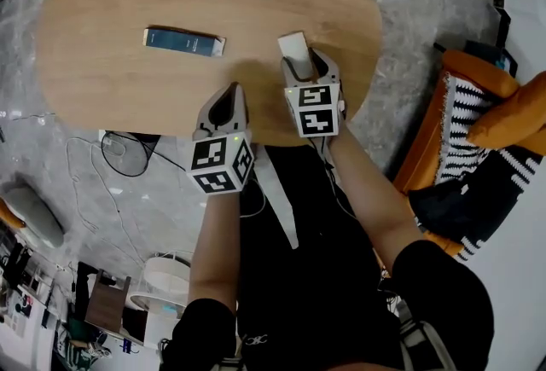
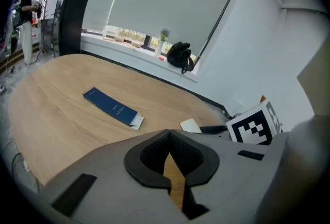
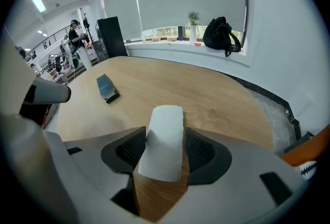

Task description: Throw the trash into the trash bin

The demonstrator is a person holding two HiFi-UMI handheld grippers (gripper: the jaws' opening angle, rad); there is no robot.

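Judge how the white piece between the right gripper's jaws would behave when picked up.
The white piece looks thin and slightly bent on the table, so it is probably light and floppy; it may buckle when pinched. Its smooth face might slip from the right gripper.

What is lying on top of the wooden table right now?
A flat blue box and a white paper piece, which lies between the open jaws of the right gripper. That gripper and the left gripper hide the table beneath them.
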